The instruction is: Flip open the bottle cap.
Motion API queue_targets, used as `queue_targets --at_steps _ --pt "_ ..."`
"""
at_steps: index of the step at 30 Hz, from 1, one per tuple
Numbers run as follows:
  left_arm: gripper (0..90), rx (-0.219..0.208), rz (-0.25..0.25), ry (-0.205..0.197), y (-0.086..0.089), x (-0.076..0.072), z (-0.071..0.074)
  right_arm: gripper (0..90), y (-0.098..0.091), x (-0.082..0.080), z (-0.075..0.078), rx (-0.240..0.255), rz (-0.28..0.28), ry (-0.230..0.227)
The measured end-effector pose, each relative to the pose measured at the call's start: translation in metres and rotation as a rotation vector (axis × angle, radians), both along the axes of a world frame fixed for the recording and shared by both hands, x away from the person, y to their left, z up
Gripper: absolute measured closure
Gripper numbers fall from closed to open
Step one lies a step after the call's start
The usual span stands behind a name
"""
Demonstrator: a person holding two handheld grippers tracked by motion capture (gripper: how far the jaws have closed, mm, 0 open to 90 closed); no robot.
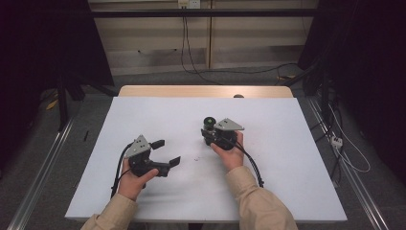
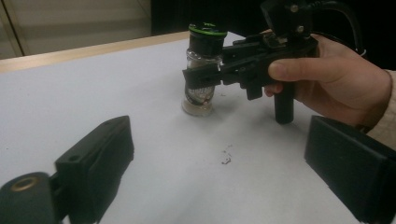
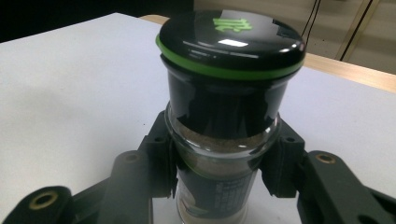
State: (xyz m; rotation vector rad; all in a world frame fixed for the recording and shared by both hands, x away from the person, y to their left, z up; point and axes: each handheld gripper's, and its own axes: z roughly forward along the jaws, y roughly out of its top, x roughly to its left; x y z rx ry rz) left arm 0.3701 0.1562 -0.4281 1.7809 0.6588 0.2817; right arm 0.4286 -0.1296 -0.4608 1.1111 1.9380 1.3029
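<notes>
A small glass jar (image 1: 208, 123) with a black lid ringed in green stands upright on the white tabletop (image 1: 287, 163), right of the middle. My right gripper (image 1: 209, 132) is shut on its glass body below the lid, and the right gripper view shows the jar (image 3: 229, 93) clasped between both pads with brown powder inside. My left gripper (image 1: 167, 152) is held low over the table at the left, open, with nothing between its fingers. From the left gripper view, the jar (image 2: 201, 70) and the hand holding it stand beyond my wide-apart jaws.
A small dark speck (image 2: 226, 158) lies on the white surface between the two grippers. A wooden strip (image 1: 206, 91) edges the table's far side. Cables and a power strip (image 1: 336, 141) lie on the floor to the right.
</notes>
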Motion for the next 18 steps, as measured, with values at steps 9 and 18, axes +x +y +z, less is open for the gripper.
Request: queue_targets --at_steps 9,18 --pt "28.3 0.000 0.023 0.022 -0.007 0.014 0.000 53.4 0.000 0.000 0.000 0.001 0.000 0.002" --pt "59.6 0.054 0.006 -0.013 -0.020 0.023 0.003 53.5 0.000 0.000 0.000 0.001 -0.002 0.003"
